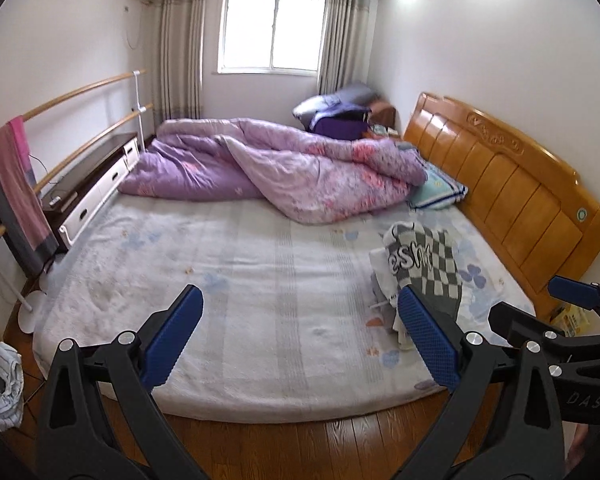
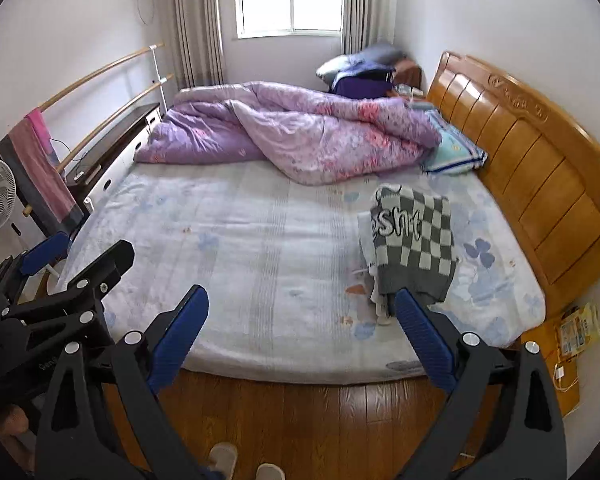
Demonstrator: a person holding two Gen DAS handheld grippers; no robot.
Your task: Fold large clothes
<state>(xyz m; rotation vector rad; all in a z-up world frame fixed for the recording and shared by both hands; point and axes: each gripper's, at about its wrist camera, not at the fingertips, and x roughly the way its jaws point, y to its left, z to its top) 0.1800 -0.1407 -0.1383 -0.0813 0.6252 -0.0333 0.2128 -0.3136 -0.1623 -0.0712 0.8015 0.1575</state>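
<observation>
Your left gripper (image 1: 300,340) and right gripper (image 2: 302,340) both hover over the bed's (image 2: 240,240) near edge, jaws spread wide, gripping nothing. Each pad hides the near end of the clothes (image 2: 412,244), piled by the headboard (image 2: 540,168); garments beneath the checkered top are unclear. Its long axis runs away from you.
</observation>
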